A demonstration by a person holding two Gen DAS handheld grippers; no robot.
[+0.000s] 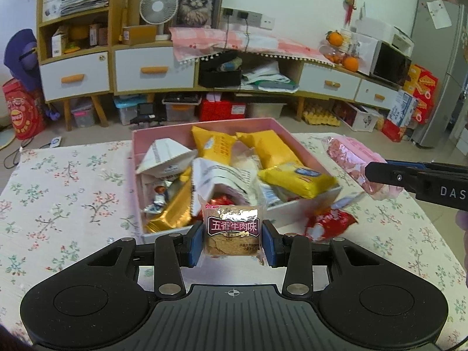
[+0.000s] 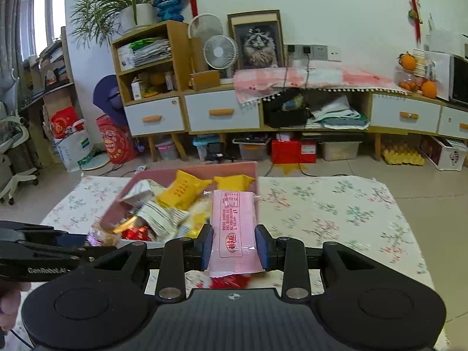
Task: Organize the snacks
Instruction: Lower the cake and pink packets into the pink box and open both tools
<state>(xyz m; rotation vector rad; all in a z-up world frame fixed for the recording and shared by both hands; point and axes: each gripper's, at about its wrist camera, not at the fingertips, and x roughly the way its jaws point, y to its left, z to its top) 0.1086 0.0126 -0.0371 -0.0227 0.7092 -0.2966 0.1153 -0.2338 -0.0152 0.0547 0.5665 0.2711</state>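
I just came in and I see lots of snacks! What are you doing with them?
Someone is sorting snacks into the pink box on the flowery table. The left tool is squeezing a small brown biscuit packet at the box's near edge. The right tool holds a long pink packet up by the box. The box already has yellow packets and white ones piled inside. A red packet lies on the table beside it.

A pink box [image 1: 152, 142] holds yellow packets [image 1: 216, 146] and white striped wrappers [image 1: 222, 178]. The bench [image 1: 67, 193] wears a white floral cloth. Blue pads [image 2: 207, 245] line black tongs.
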